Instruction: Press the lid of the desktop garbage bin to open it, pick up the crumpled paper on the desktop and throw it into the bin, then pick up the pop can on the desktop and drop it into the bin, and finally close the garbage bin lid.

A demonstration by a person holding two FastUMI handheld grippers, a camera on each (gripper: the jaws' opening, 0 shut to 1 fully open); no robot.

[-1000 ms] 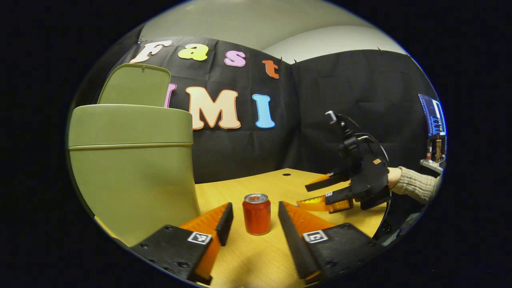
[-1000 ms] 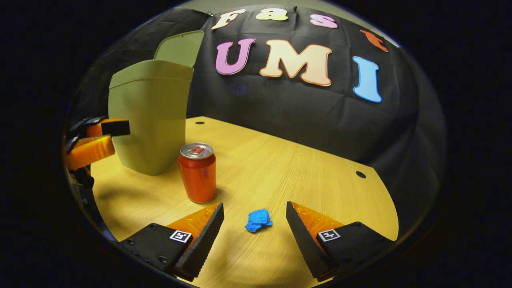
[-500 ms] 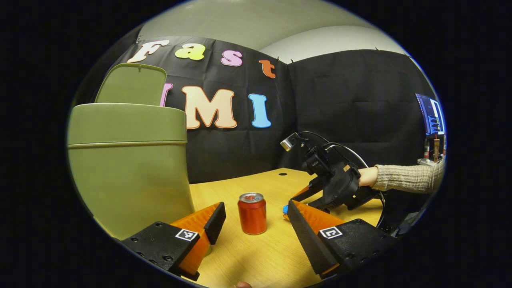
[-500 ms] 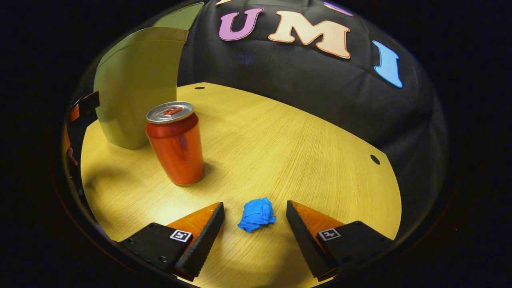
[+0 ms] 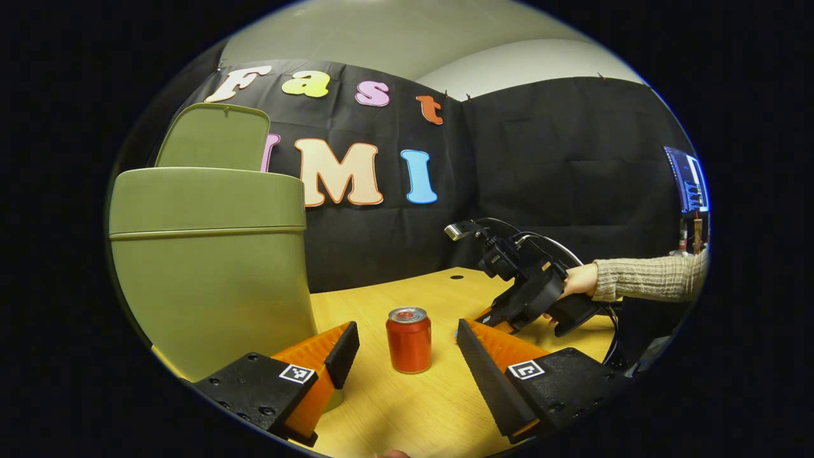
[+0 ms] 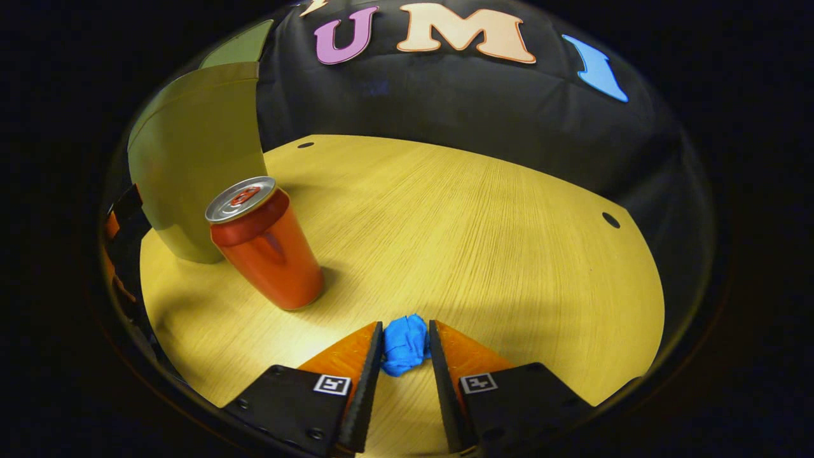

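Observation:
The green desktop bin (image 5: 210, 267) stands at the left with its lid (image 5: 213, 137) tipped up. The red pop can (image 5: 408, 340) stands upright on the wooden table (image 5: 413, 407), a little beyond my left gripper (image 5: 404, 331), which is open and holds nothing. In the right gripper view, my right gripper (image 6: 405, 327) is shut on the blue crumpled paper (image 6: 405, 346), which still rests on the table (image 6: 483, 222). The can (image 6: 267, 254) and bin (image 6: 191, 159) are to its left. A hand in a knit sleeve (image 5: 642, 283) holds the right gripper (image 5: 528, 296).
Two round cable holes (image 6: 610, 220) (image 6: 306, 145) mark the table's far side, which ends at the black cloth wall. A lit screen (image 5: 690, 181) stands off to the far right. Part of the left gripper (image 6: 124, 219) shows beside the bin.
My right gripper came down over the blue paper and its fingers closed on it. The left gripper stayed open and drifted only slightly.

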